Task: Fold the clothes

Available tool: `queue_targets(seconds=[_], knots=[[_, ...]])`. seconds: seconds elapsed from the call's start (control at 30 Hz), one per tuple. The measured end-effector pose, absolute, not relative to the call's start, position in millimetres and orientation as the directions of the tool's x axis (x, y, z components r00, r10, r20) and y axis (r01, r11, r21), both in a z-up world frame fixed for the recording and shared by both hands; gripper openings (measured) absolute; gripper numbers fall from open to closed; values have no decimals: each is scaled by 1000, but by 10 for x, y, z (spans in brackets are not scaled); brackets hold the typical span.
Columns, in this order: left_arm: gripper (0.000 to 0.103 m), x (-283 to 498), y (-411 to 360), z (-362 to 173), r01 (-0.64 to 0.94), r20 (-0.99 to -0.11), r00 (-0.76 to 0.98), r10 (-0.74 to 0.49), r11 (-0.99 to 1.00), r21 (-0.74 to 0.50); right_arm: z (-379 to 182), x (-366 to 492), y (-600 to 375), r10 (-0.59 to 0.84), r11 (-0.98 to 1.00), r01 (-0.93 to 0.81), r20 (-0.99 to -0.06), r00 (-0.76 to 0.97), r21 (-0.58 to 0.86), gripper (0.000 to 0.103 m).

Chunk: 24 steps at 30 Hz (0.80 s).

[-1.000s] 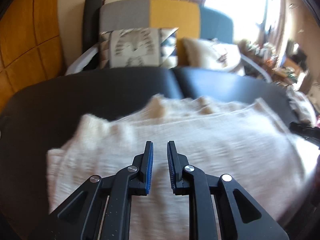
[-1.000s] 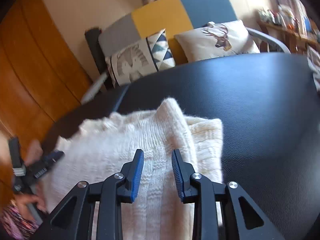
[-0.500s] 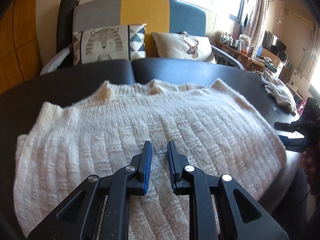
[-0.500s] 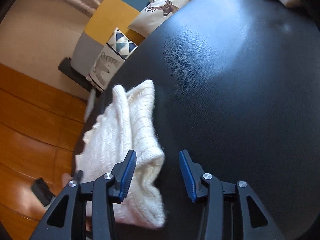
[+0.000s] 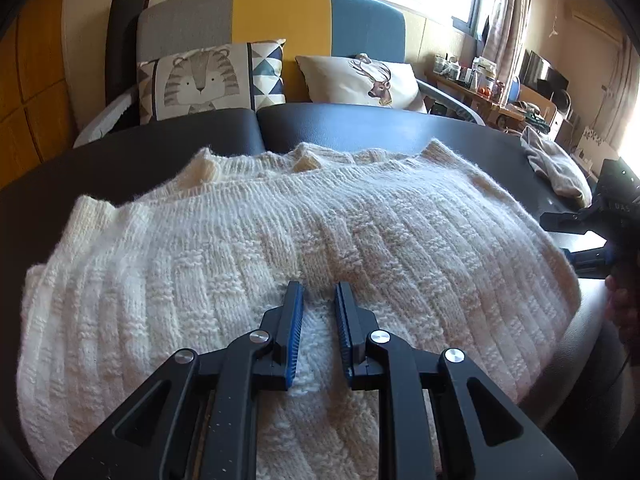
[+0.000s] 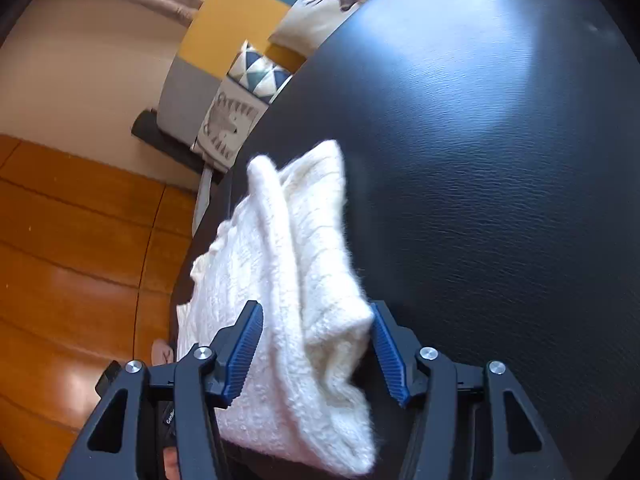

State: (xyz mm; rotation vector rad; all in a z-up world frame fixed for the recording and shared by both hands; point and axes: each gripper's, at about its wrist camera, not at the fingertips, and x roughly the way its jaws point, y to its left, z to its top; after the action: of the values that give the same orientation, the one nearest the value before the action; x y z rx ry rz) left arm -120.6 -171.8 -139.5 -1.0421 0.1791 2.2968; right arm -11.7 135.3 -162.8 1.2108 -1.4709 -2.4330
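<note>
Hovering with narrowly parted fingers, the left gripper sits over 1 cream sweater folded on the black table, the right gripper gaping around its edge, 2 cushions beyond.

A cream knitted sweater is spread flat across the black padded table, reaching its near edge and almost its right edge. The left gripper is held low over the sweater's near part, its jaws a narrow gap apart with knit seen between them. A grey garment is bunched at the table's far right corner. The right gripper is seen just beyond the right edge, gripped by a hand.
</note>
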Motion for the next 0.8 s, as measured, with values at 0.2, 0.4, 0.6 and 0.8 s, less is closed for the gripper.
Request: queue_targets(seconds=[0.2, 0.4, 0.6, 0.8], knots=[[18, -1221, -1718, -1403, -574, -727, -501, 469, -809, -127, -1622, -251, 1283, -408, -583, -317, -606, -682, 748, 59], [18, -1221, -1729, -1411, -573, -724, -501, 474, -809, -132, -1610, -317, 1193, -370, -631, -292, -610, -701, 718, 59], [18, -1232, -1736, -1411, -572, -726, -496, 477, -808, -141, -1588, -400, 1125, -327, -685, -279, -626, -708, 673, 59], [18, -1255, -1745, -1383, -567, -732, -484, 480, -809, -155, -1607, -407, 1167, -333, -665, -289, -619, -711, 689, 59]])
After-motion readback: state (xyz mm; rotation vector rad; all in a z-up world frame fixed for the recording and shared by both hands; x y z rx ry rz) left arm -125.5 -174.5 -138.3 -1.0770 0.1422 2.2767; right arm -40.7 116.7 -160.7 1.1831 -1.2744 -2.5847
